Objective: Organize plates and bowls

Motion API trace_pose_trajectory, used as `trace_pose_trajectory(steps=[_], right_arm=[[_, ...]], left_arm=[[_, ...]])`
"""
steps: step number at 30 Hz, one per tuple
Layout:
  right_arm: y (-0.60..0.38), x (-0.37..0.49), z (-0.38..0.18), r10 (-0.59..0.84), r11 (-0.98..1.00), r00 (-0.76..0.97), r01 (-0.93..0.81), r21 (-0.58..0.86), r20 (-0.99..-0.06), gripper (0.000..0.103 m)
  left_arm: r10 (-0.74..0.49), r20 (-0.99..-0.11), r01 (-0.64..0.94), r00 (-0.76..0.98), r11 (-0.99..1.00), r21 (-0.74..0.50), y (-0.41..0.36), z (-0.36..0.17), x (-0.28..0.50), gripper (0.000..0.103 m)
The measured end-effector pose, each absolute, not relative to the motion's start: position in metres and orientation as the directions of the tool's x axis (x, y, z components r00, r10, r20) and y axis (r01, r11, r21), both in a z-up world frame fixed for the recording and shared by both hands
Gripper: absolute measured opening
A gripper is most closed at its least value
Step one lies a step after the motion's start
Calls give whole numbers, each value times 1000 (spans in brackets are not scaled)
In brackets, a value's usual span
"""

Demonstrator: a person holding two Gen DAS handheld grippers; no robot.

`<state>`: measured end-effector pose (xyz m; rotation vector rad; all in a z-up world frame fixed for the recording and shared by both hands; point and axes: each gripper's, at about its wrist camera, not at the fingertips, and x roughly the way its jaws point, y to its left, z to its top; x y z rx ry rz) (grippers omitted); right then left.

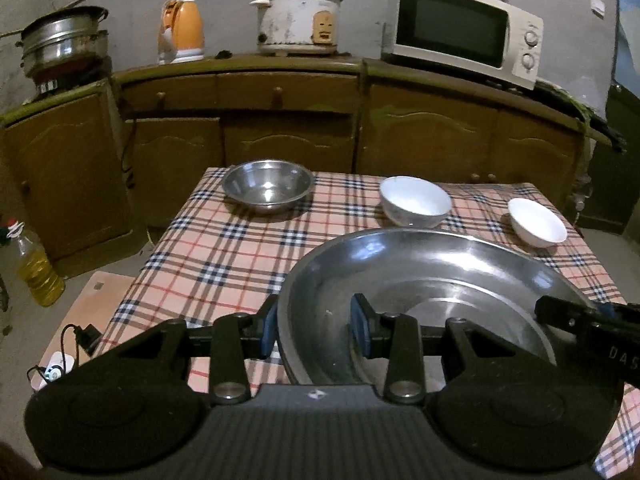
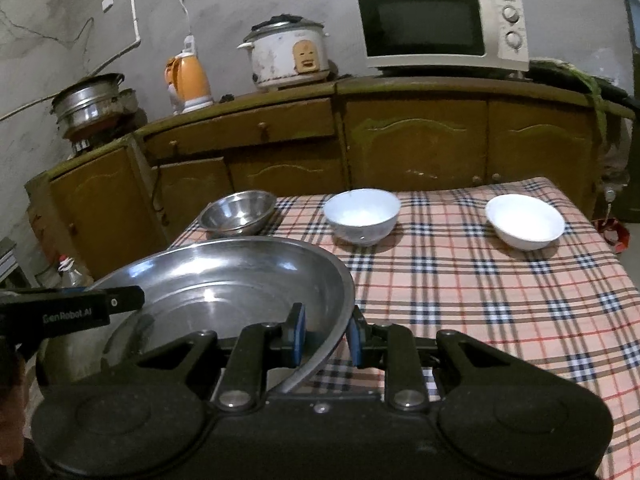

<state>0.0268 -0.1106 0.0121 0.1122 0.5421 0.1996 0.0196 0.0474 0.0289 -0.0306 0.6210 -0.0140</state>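
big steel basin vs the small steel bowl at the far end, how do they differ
The big steel basin is much wider and shallower than the small steel bowl. The basin is gripped at opposite rims by the left gripper and the right gripper; the bowl is untouched. The basin sits at the near end of the checked tablecloth, the bowl at the far left corner. Both are shiny metal, upright and empty.

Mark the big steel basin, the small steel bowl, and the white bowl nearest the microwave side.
big steel basin [image 1: 440,276]: left wrist view, on its shiny inner wall.
small steel bowl [image 1: 267,186]: left wrist view, on its inside bottom.
white bowl nearest the microwave side [image 2: 525,220]: right wrist view, on its white interior.
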Motion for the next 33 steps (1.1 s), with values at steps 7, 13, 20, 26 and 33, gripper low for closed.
trace_pose_trajectory(steps=[7,13,20,26,33], right_arm=[[-86,41,3,243,969,816,-186,160,-524,29],[-64,57,-7,261,965,799,-208,159,-542,29],[-40,77,-20,290,957,775,-230,177,-561,29],[-22,94,-30,306,952,762,-250,177,-571,29],[-5,112,-43,325,946,749,-271,180,-578,29]], left_arm=[[1,-596,-28,803,999,-36,70,21,26,37],[27,-613,-58,790,998,-31,89,9,36,37],[52,-624,-83,780,996,-21,112,0,49,37],[67,-632,-101,772,995,-18,128,-9,60,37],[81,-640,-128,764,991,-28,145,-19,70,37]])
